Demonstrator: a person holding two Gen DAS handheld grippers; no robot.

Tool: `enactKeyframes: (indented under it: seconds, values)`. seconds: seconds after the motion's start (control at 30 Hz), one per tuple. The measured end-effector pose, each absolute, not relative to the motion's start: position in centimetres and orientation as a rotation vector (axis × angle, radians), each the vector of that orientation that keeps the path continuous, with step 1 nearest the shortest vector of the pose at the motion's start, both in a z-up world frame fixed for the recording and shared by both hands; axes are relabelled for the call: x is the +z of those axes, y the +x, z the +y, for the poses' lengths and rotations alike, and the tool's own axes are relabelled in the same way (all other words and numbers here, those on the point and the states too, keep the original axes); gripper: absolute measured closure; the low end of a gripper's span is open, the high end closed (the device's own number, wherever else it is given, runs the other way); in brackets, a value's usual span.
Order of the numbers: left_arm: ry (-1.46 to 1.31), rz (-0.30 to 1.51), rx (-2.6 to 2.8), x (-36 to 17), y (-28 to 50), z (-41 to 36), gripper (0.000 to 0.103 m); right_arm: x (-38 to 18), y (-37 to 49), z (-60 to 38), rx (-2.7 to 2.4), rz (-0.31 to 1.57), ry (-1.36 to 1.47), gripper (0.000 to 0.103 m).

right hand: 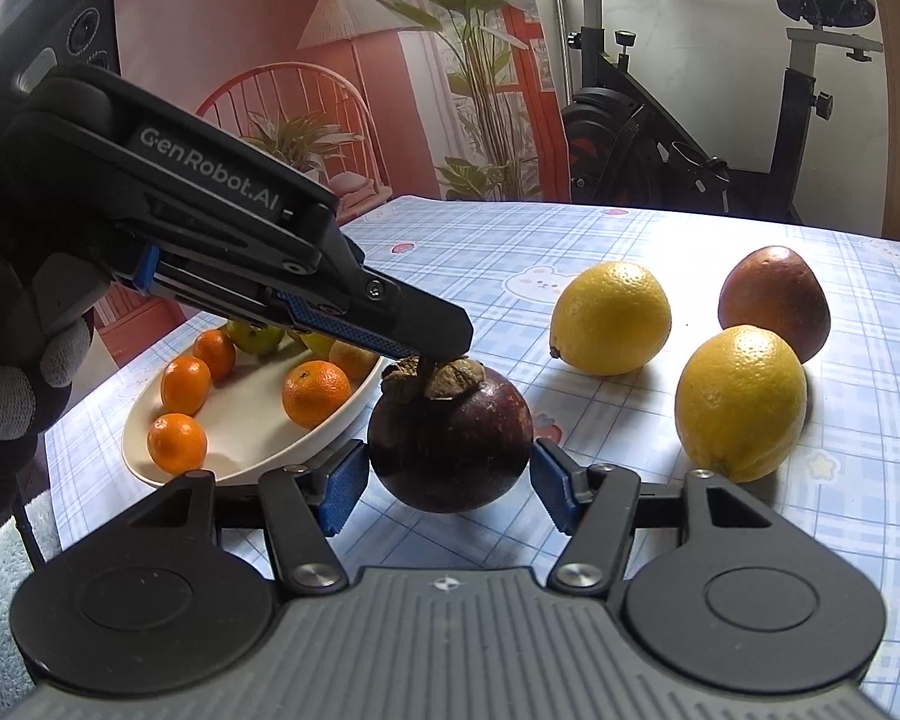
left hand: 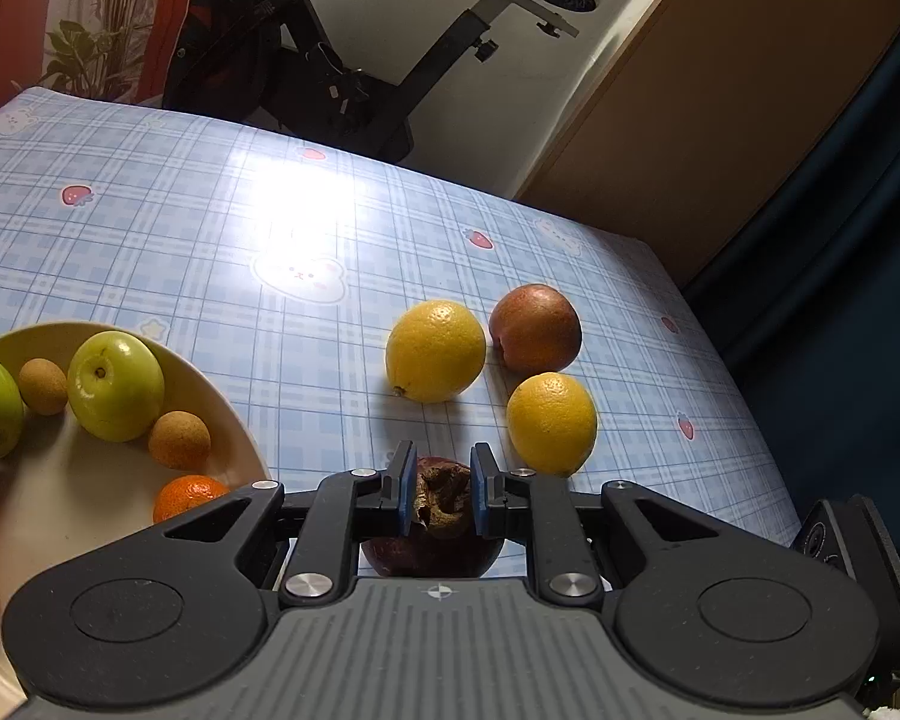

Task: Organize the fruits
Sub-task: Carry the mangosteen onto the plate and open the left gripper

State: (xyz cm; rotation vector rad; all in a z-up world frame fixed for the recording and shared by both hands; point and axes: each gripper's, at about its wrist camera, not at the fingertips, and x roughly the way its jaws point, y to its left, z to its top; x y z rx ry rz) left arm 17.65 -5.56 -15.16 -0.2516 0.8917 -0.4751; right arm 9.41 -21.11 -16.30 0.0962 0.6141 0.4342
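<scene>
Nearest the right wrist camera sat a dark purple mangosteen (right hand: 450,438), resting on the checked blue tablecloth (right hand: 660,228) with its dry brown cap turned upward. Either side of it stood the blue pads of the right gripper (right hand: 450,483), close to the skin but with a thin gap showing on both sides — released, not pressing. From the upper left the left gripper (right hand: 435,354) reached down at a slant, a gloved hand (right hand: 12,360) behind it, and its tips were clenched on the stalk at the top of the fruit. The left wrist view showed the same pinch from above: the left gripper (left hand: 444,495) had both blue pads tight against the brown cap of the mangosteen (left hand: 432,555).

Just left of the mangosteen, its rim touching or nearly touching the fruit, lay a cream plate (right hand: 252,450). On it were several small oranges (right hand: 316,393) and, at the far side, green fruit partly hidden by the left gripper. In the left wrist view the plate (left hand: 234,420) held two green apples (left hand: 116,385) and two small round brown fruits (left hand: 179,440) as well.

Beyond the mangosteen, loose on the cloth, were two lemons — one farther (right hand: 611,318), one nearer (right hand: 741,402) — and a reddish brown fruit (right hand: 774,300) behind the nearer lemon. An exercise bike (right hand: 720,102) stood past the table's far edge.
</scene>
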Motion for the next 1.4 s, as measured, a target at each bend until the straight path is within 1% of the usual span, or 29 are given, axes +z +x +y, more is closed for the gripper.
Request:
enactKeyframes:
  seconds: [0.33, 0.7, 0.87, 1.1, 1.4]
  values:
    - [-0.282, 0.821, -0.414, -12.5, 15.4, -1.7, 0.083, -14.2, 10.0, -17.5, 0.523, 0.579, 0.055, 0.041]
    - [-0.344, 0.784, -0.296, -11.8, 15.7, 4.0, 0.083, -13.8, 14.3, -11.0, 0.632, 0.608, -0.022, 0.041]
    - [-0.358, 0.808, -0.269, -12.4, 16.1, 5.2, 0.083, -15.0, 16.1, -8.4, 0.667, 0.653, -0.065, 0.041]
    - [-0.378, 0.846, -0.232, -13.7, 17.4, 6.8, 0.083, -16.6, 17.9, -6.8, 0.666, 0.707, -0.055, 0.041]
    - [-0.393, 0.844, -0.235, -14.4, 18.6, 7.3, 0.083, -17.2, 18.2, -6.1, 0.66, 0.702, -0.091, 0.041]
